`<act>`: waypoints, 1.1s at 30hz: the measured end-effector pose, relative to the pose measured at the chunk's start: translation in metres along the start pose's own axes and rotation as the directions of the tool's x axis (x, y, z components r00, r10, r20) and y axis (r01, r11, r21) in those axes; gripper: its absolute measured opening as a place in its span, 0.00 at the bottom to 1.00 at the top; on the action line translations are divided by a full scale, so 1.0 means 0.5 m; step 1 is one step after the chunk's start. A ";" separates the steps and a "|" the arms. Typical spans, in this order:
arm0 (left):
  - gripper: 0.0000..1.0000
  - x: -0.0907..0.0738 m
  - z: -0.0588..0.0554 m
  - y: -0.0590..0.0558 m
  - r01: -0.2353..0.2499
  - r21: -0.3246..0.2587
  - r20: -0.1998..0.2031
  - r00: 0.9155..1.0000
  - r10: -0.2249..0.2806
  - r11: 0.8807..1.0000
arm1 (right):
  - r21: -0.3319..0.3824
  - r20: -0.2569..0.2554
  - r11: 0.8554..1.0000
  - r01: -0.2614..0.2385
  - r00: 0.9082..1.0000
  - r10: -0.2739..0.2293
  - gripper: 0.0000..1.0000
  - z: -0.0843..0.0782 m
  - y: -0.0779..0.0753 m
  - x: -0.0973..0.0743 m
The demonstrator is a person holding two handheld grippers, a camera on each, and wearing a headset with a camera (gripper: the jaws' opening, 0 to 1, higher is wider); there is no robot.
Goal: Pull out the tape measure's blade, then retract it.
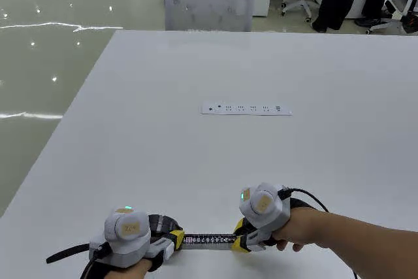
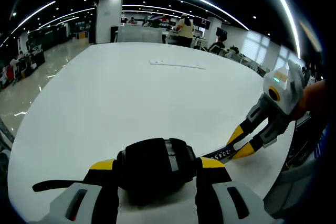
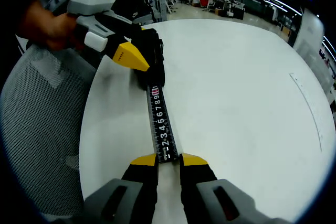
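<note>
At the near edge of the white surface [image 1: 196, 161], the left tongs [image 2: 157, 165] are closed around the black tape measure [image 2: 152, 182], and the right tongs [image 3: 168, 159] pinch the tip of its blade [image 3: 160, 119], drawn out a short way. A weak pinch could let the spring snap the blade back; a loose hold could drag the tape measure sideways.

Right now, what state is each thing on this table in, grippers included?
left gripper: shut on the tape measure case.
right gripper: shut on the end of the blade.
tape measure case: held low at the table.
blade: partly pulled out, numbers facing up.
white strip: lying flat mid-table, apart from both grippers.
</note>
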State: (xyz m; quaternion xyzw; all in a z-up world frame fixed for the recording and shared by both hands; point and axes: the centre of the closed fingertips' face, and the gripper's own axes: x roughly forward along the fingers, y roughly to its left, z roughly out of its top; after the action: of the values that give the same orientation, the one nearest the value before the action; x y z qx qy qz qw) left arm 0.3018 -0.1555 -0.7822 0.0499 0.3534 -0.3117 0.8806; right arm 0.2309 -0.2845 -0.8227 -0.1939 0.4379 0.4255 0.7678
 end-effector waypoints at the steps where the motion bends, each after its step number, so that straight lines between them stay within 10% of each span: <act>1: 0.55 0.000 0.000 0.000 -0.001 0.001 0.002 1.000 0.001 1.000 | 0.000 0.002 1.000 -0.001 1.000 0.001 0.14 0.002 0.002 0.000; 33: 0.55 0.002 0.002 0.000 0.001 -0.014 -0.006 1.000 -0.001 1.000 | -0.005 0.018 1.000 -0.021 1.000 0.021 0.14 0.052 0.011 0.033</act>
State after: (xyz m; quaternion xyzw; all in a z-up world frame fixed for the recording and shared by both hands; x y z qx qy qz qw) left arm 0.3030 -0.1561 -0.7820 0.0444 0.3580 -0.3095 0.8798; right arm 0.2436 -0.2561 -0.8222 -0.1872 0.4320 0.4364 0.7667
